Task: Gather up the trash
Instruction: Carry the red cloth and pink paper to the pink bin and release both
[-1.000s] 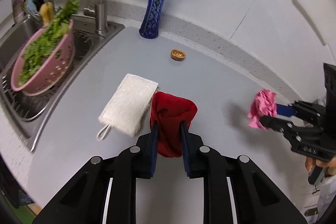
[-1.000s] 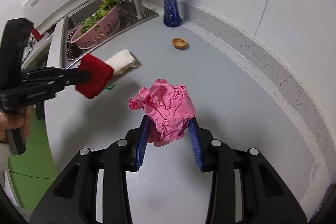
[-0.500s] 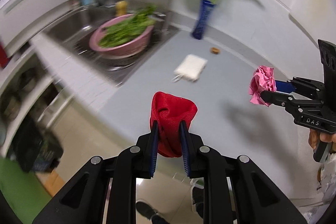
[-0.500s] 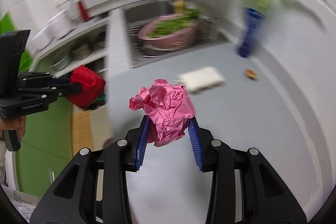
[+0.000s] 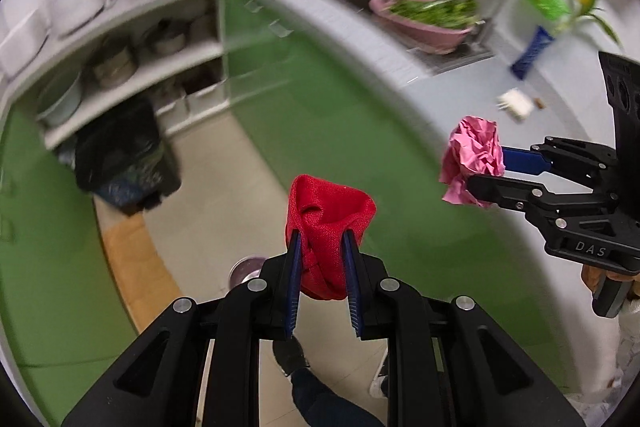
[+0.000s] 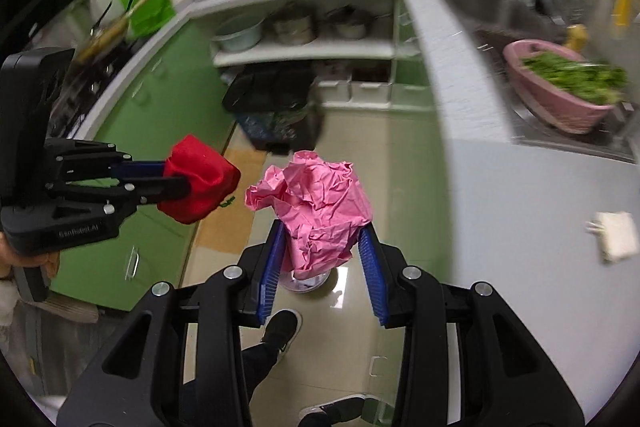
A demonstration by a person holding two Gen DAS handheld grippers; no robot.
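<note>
My left gripper (image 5: 320,239) is shut on a red cloth wad (image 5: 326,215) and holds it in the air over the kitchen floor; it also shows in the right wrist view (image 6: 192,183) with the red wad (image 6: 198,183). My right gripper (image 6: 322,235) is shut on a crumpled pink paper ball (image 6: 316,203), also in the air over the floor; in the left wrist view the ball (image 5: 474,155) sits in that gripper (image 5: 480,173) at the right. A black bin with a black bag (image 6: 276,107) stands on the floor ahead, seen also in the left wrist view (image 5: 120,155).
The grey counter (image 6: 520,211) runs along the right with a white sponge (image 6: 616,235), a sink and a pink colander of greens (image 6: 564,87). Green cabinets (image 5: 320,99) and open shelves with pots (image 6: 304,27) line the room. A small round object (image 6: 306,281) lies on the floor below.
Both grippers have swung away from the counter toward the floor and the black bin, each still holding its wad. The counter items now lie far to the right.
</note>
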